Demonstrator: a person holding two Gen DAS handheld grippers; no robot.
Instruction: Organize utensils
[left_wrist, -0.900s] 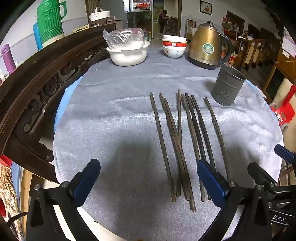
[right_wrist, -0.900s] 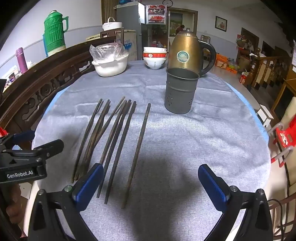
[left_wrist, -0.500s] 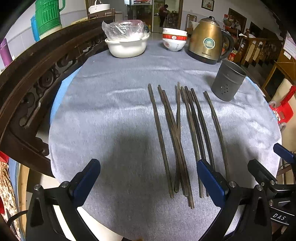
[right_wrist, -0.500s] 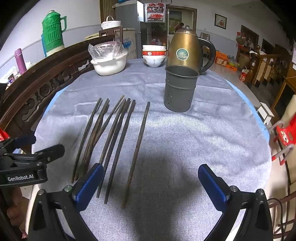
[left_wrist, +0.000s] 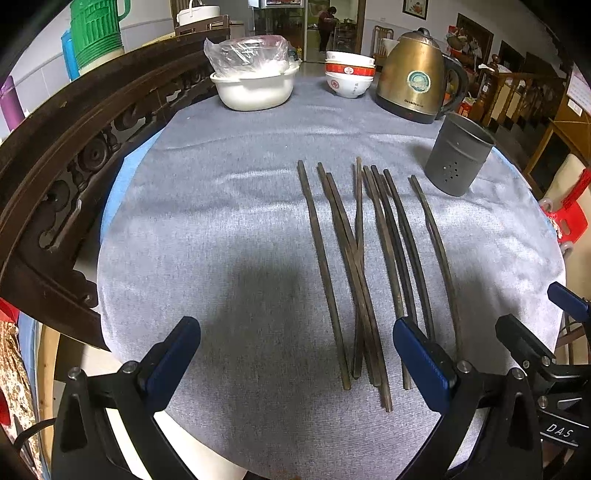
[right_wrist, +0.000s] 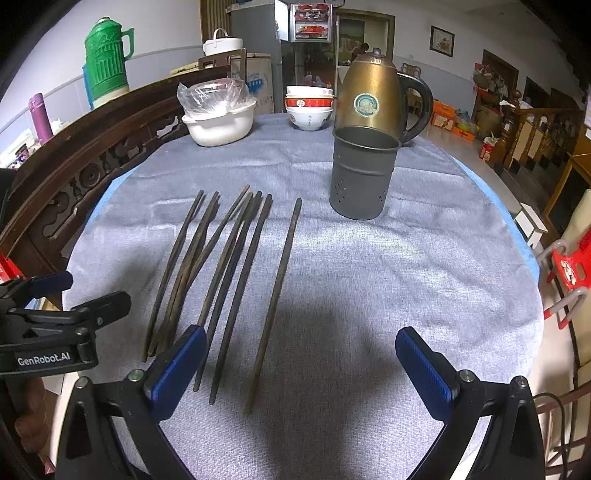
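Several dark wooden chopsticks (left_wrist: 364, 266) (right_wrist: 225, 273) lie side by side on the grey cloth, some crossing each other. A grey perforated metal holder (left_wrist: 458, 155) (right_wrist: 364, 171) stands upright beyond them, to the right. My left gripper (left_wrist: 295, 354) hovers open over the near ends of the chopsticks, nothing between its blue pads. My right gripper (right_wrist: 301, 360) is open too, with one lone chopstick (right_wrist: 277, 295) running between its fingers on the cloth, untouched. Each gripper shows at the edge of the other's view.
The round table (left_wrist: 184, 206) carries a white basin with a plastic bag (left_wrist: 255, 85), stacked bowls (left_wrist: 349, 75) and a brass kettle (left_wrist: 415, 75) at the back. A carved dark wooden chair back (left_wrist: 74, 155) curves along the left. A red stool (right_wrist: 569, 269) stands right.
The left gripper has tilted downward a little, so the table sits higher in its view. The right gripper has barely moved. The chopsticks and the holder lie as before.
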